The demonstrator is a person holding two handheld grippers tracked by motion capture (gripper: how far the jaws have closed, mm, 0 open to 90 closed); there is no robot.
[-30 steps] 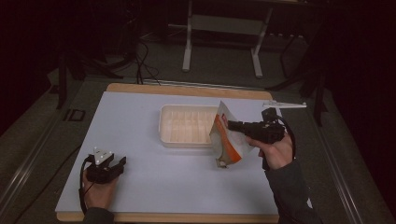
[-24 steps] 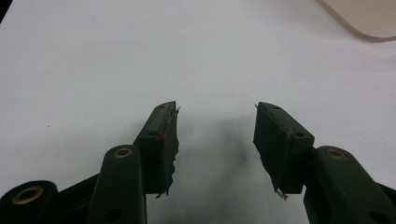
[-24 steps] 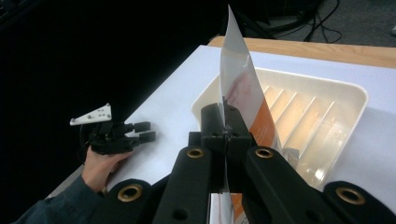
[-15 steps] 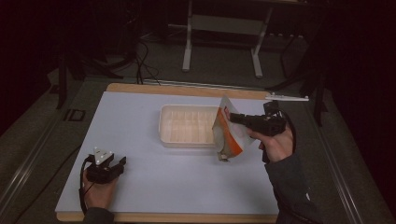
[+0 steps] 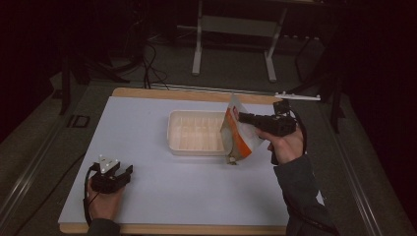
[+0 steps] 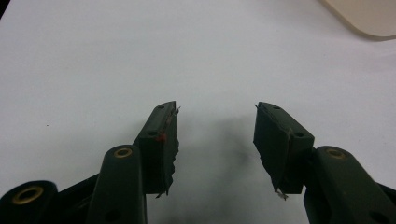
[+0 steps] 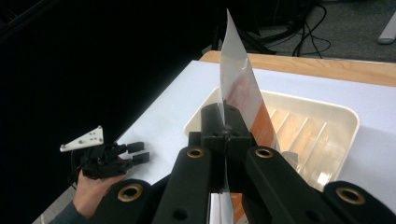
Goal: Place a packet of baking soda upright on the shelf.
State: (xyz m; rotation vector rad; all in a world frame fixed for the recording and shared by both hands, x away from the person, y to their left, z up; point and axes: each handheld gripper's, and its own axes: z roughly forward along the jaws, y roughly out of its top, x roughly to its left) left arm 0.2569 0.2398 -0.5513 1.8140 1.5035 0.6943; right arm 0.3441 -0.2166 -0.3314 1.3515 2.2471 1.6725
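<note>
Pinching a white-and-orange pouch (image 5: 237, 133) by its upper edge, the right hand-held gripper (image 5: 238, 116) held it tilted at the right end of a cream tray (image 5: 179, 129), its lower corner near the tabletop (image 5: 196, 182). The right gripper view showed the jaws closed on the pouch (image 7: 243, 98). Well apart, the left hand-held gripper (image 5: 122, 172) rested low near the front left, its jaws spread and empty.
</note>
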